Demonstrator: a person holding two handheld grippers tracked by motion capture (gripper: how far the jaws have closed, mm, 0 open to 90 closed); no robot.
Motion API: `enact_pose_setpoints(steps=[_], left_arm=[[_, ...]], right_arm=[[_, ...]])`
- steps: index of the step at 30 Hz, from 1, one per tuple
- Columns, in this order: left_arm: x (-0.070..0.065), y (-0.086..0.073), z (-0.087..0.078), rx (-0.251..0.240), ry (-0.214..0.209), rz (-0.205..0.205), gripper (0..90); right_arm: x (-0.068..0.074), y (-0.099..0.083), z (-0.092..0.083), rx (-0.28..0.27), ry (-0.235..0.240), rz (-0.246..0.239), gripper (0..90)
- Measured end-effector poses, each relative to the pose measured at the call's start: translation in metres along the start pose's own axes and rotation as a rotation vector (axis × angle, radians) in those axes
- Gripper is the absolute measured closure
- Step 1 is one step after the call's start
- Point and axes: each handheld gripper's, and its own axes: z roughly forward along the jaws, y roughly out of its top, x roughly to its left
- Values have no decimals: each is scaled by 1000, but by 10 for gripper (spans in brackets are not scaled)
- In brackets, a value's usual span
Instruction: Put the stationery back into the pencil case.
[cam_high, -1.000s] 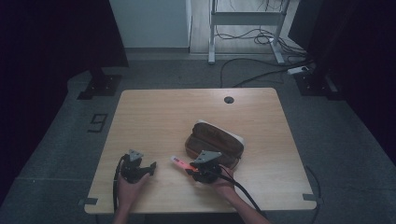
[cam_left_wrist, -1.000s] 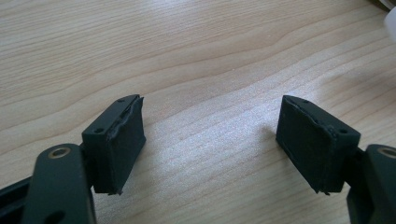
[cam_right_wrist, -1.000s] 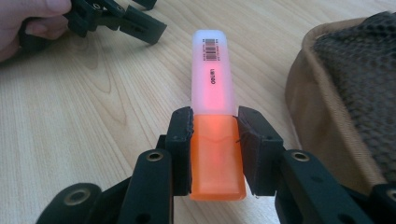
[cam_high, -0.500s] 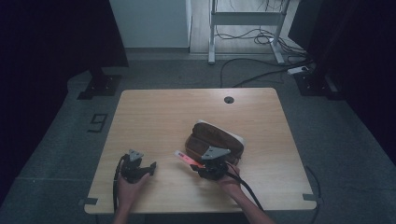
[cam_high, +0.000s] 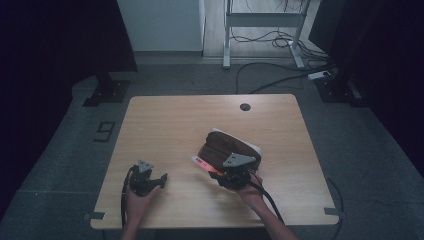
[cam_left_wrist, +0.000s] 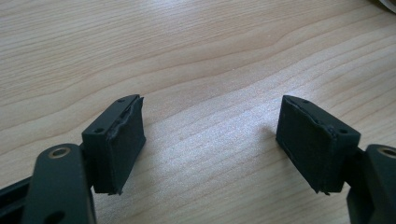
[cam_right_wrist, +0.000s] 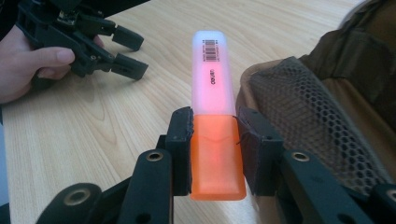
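Right gripper view, right tongs (cam_right_wrist: 214, 154) clamped on orange highlighter (cam_right_wrist: 214, 100) by its cap, long axis pointing away, beside brown pouch (cam_right_wrist: 322, 116), near bench (cam_high: 165, 125) front edge, left tongs (cam_left_wrist: 210, 140) wide apart, holding nothing.

Dim room, grey carpet floor (cam_high: 60, 165), light wood bench (cam_high: 170, 125) with cable hole (cam_high: 245, 107), white wall panel (cam_high: 160, 22), metal desk frame (cam_high: 262, 30) behind, loose cables (cam_high: 270, 80), power strip (cam_high: 320, 75)

worktop (cam_high: 170, 120): pale wood-grain, with a round dark hole (cam_high: 245, 106) near its far edge
brown pouch (cam_high: 225, 145): lies on the worktop, nearer than the hole, mesh side showing
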Motion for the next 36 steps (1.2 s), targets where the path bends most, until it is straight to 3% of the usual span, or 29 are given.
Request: enact_pose_setpoints(steps=[20,36], left_arm=[[0,0,0,0,0,-1,232],[0,0,0,0,0,0,232]], right_arm=[[-15,4,-18,-39,-40,20,657],[-37,5,-35,-71,-75,43,657]])
